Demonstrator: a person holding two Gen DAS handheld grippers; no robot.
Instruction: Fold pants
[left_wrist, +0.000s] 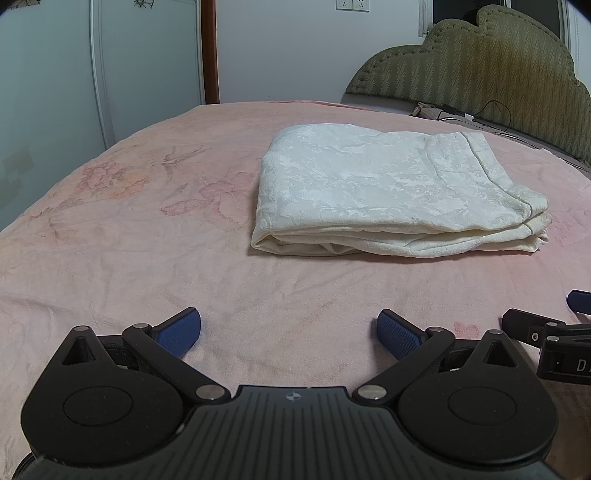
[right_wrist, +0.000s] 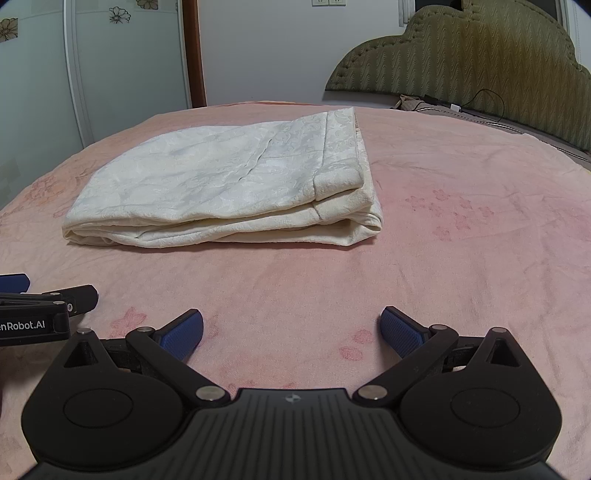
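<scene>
Grippers sit nearest: the left gripper (left_wrist: 289, 334) and right gripper (right_wrist: 291, 332) both have blue pads spread wide, holding nothing, low over the pink bedspread (left_wrist: 129, 258). Lettering "enRobot.AI" shows on the left one's side. Farther off, the cream pants (right_wrist: 229, 184) lie folded mid-bed, before the olive headboard (right_wrist: 461, 62).

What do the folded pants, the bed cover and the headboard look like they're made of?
Pants: cream woven fabric, probably jacquard; a raised floral pattern with a slight sheen shows.
Bed cover: pink, soft and matte, likely terry or fleece; fuzzy nap, faded flower print.
Headboard: olive upholstery, seemingly quilted textile; zigzag stitching and a padded scalloped edge.
</scene>
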